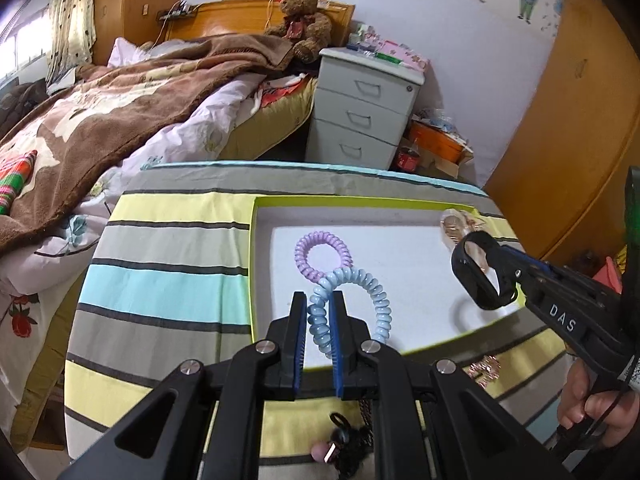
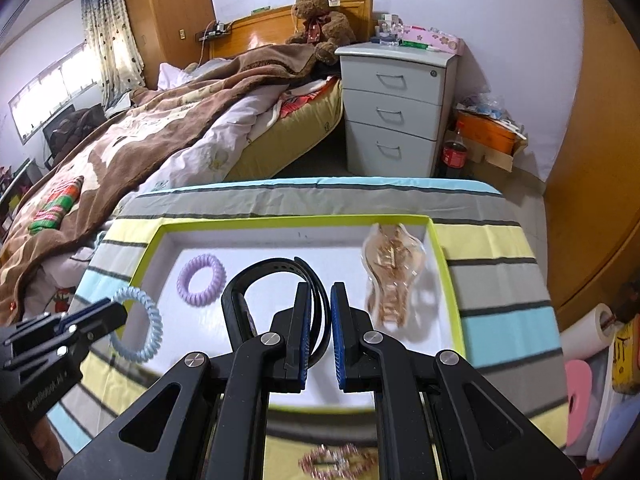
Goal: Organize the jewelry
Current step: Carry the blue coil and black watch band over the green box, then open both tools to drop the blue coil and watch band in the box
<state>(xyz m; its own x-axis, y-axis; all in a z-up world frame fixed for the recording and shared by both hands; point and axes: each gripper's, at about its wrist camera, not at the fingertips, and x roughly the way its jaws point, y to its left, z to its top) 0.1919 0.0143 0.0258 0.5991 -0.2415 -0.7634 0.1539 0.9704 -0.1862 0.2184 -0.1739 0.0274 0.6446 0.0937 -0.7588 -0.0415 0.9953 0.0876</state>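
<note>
Bedroom; bench under striped cloth [image 1: 168,248] carries a green-rimmed white tray [image 2: 436,248]. Already in the tray: a lilac spiral hair tie [image 2: 201,278] and a rose-gold claw clip [image 2: 394,276]. The left gripper [image 1: 320,312] has its fingers clamped on a blue spiral hair tie [image 1: 380,300]; the right gripper [image 2: 320,312] has its fingers clenched on a black looped band [image 2: 248,280], both above the tray. Left on the near bench edge: a sparkly pink clip [image 2: 336,460]; only the left view shows a dark bobbled tie [image 1: 348,448].

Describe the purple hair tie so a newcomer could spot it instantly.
Start at the striped tablecloth, then the shallow white tray with a lime-green rim. The purple hair tie lies flat in the tray's left part. It is the only lilac spiral coil; the similar blue hair tie is held by the left gripper.
</note>
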